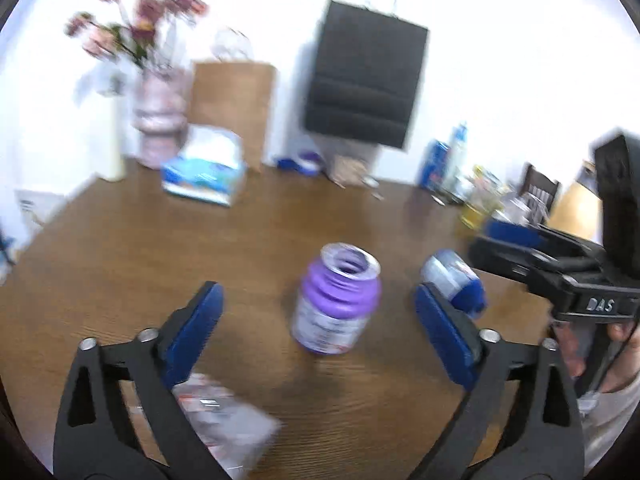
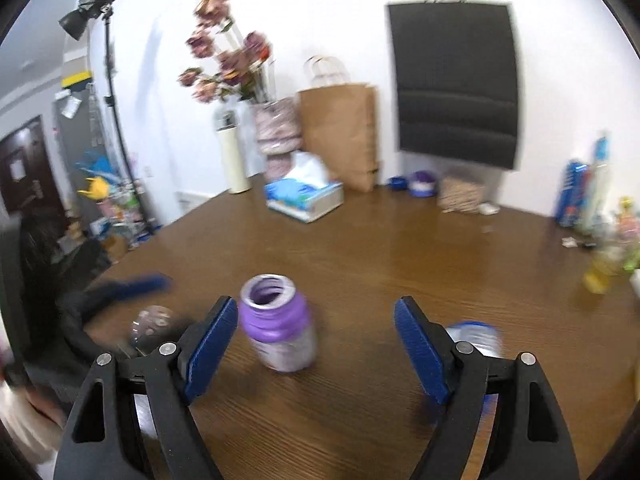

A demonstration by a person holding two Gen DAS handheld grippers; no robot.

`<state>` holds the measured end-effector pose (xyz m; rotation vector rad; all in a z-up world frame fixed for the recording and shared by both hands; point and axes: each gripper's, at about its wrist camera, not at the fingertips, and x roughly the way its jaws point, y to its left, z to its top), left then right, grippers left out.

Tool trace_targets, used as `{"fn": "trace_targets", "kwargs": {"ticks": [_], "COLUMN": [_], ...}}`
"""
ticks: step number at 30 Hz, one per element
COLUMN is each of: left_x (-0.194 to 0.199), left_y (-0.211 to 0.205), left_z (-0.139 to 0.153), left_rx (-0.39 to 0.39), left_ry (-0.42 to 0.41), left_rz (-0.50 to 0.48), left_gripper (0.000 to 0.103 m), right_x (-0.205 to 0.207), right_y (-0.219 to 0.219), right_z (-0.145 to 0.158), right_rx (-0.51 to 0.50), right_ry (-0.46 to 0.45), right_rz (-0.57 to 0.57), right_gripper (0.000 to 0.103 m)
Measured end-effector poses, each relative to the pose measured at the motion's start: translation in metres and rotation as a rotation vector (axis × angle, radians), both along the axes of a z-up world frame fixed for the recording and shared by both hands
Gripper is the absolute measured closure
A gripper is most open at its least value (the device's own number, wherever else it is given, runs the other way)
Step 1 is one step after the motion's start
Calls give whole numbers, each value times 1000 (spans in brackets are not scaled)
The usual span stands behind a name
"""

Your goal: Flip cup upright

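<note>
A purple cup [image 1: 335, 300] with a white label stands upright on the brown table [image 1: 200, 240], its open mouth facing up. My left gripper [image 1: 318, 291] is open, its blue fingers on either side of the cup and apart from it. In the right wrist view the purple cup [image 2: 278, 324] stands just inside the left finger of my open right gripper [image 2: 316, 304], not held. A clear plastic container [image 1: 224, 420] lies on its side under the left finger, blurred.
A blue-capped bottle [image 1: 454, 280] lies on its side right of the cup. The right gripper body [image 1: 560, 276] and a hand are at the right edge. A tissue box [image 1: 204, 172], flower vase [image 1: 160, 120], paper bag [image 1: 232, 108] and bottles [image 1: 444, 160] line the table's far side.
</note>
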<state>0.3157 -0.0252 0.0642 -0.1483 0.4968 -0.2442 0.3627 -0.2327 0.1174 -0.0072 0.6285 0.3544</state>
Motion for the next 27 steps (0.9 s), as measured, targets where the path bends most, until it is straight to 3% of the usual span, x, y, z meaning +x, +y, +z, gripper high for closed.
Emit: {"fn": "trace_targets", "kwargs": {"ticks": [3,6,17,22,27], "left_x": [-17,-35,-87,-142,-204], "left_y": [18,29,38,38,36], "left_z": [11,16,21,15,1], "left_rx": [20,22,59,86,119], "left_ry": [-36,-65,-123,-237,-269], "left_rz": [78,119,141,169,224], "left_gripper": [4,0,0,0,0], "right_x": [-21,-34,-78,-130,-195], "right_y": [-16,-22,-9,2,14], "right_z": [6,6,2,9,-1], "right_rx": [-60,-53,-51,-30,4], "right_ry": [-23,-26,-59,-172,-264], "right_rz": [-73,-89,-107,-105,-78], "right_gripper": [18,18,18,18,18]}}
